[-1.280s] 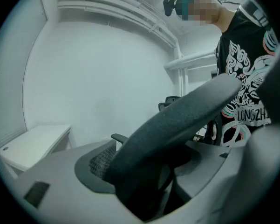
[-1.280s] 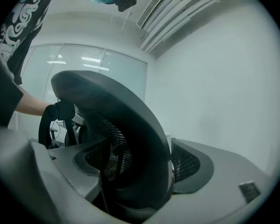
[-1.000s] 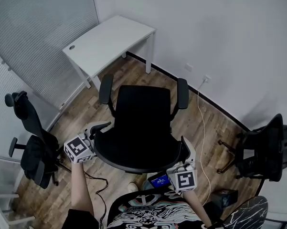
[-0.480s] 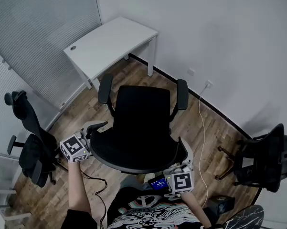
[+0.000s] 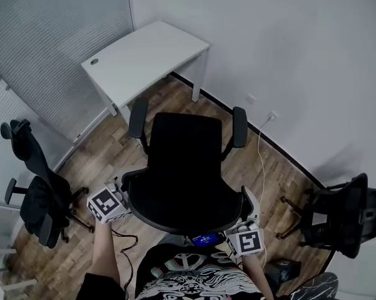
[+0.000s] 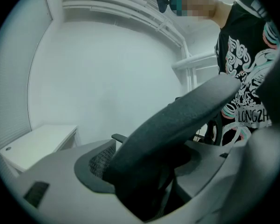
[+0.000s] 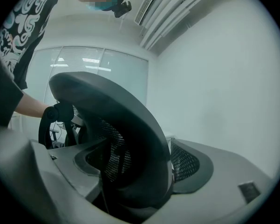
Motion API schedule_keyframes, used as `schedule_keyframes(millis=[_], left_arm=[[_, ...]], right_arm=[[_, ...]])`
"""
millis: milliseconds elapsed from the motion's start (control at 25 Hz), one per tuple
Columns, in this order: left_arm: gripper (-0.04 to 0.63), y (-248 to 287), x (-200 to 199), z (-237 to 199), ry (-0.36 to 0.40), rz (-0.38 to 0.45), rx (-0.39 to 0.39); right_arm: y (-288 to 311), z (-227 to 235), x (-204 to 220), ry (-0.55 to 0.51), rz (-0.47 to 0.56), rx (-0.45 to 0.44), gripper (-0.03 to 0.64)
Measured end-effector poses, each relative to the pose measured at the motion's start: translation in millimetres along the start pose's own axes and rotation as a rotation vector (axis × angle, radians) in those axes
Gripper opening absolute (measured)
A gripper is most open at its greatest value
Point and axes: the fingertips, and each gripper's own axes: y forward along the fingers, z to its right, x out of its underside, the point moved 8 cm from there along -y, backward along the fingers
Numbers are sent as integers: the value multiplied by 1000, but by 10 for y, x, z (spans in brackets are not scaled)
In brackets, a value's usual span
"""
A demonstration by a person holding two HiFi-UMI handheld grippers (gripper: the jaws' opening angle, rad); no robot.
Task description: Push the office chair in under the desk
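Near: left gripper point(image 5: 121, 188) and right gripper point(image 5: 249, 203), jaws clamped on the chair point(image 5: 184, 167) backrest rim (one each side). The chair has rolled slightly toward the far-left white worktop point(image 5: 144, 58). Bare floor point(image 5: 166, 97) still separates them, so more pushing is needed.

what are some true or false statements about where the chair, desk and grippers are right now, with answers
1. The office chair is already under the desk. False: it stands on the wooden floor short of the desk, seat toward it.
2. The left gripper and the right gripper each have the chair's backrest rim between their jaws. True.
3. The desk is white. True.
4. No other chair is in the room. False: a second chair stands at the left and a third chair at the right.
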Motion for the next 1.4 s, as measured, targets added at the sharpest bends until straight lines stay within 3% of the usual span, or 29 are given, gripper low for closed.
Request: schedule_keyframes(millis=[720,1400], left_arm=[[342,164,-95,-158,-28,3,-31],[342,399,-164,-163,-63,-12,-99]], right_arm=[[249,268,-17,6,-10,-35,407],[437,658,-8,-4,-17,-144,405]])
